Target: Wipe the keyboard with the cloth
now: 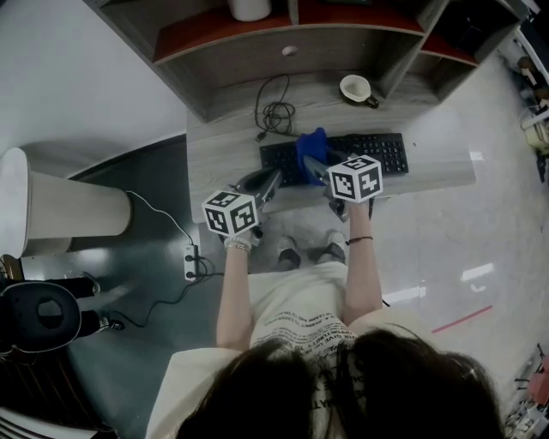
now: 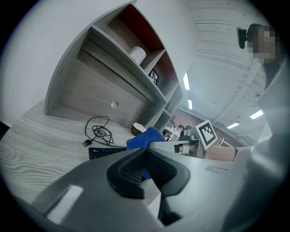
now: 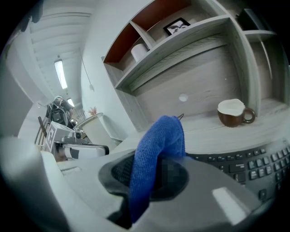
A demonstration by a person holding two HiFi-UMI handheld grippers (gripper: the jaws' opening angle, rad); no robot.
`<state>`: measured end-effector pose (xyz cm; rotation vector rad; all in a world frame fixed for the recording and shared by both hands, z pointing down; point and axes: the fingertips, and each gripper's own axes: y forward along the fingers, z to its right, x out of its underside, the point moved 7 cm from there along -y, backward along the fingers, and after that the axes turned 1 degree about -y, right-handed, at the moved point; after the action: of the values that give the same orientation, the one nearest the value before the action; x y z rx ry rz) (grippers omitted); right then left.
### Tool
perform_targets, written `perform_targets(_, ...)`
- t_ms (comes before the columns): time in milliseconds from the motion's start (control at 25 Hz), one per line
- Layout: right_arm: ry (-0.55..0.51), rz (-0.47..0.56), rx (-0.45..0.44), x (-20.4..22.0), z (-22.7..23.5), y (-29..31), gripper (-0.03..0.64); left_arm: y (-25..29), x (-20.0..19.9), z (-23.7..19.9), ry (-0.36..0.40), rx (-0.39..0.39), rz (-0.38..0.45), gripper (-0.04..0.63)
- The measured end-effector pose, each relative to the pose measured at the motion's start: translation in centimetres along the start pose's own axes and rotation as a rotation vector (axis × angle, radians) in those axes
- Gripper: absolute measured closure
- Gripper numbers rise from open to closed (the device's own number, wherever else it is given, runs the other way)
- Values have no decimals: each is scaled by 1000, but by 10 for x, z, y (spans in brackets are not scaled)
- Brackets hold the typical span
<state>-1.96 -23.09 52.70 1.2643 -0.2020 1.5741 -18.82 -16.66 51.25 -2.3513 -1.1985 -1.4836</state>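
A black keyboard (image 1: pixel 377 153) lies on the grey wooden desk (image 1: pixel 223 163); it also shows in the right gripper view (image 3: pixel 244 163) and in the left gripper view (image 2: pixel 104 152). A blue cloth (image 1: pixel 310 146) hangs over the keyboard's left part, and my right gripper (image 1: pixel 316 167) is shut on it. In the right gripper view the cloth (image 3: pixel 156 154) is folded between the jaws and stands up above them. My left gripper (image 1: pixel 270 184) hovers at the desk's front edge, just left of the keyboard, shut with nothing in it. From the left gripper view the cloth (image 2: pixel 144 138) shows beyond the jaws.
A coiled black cable (image 1: pixel 274 111) lies behind the keyboard. A brown cup (image 1: pixel 356 88) stands at the back right under the shelf unit (image 1: pixel 283 34). A white roll (image 1: pixel 249 9) sits on a shelf. On the floor to the left are a power strip (image 1: pixel 192 261) and a white bin (image 1: pixel 51 206).
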Motion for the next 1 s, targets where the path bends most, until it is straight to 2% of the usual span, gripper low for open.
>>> perform_targets(1000, -14, -1, -29, 6, -39, 37, 558, -42, 4, -26, 1, -23, 7, 591)
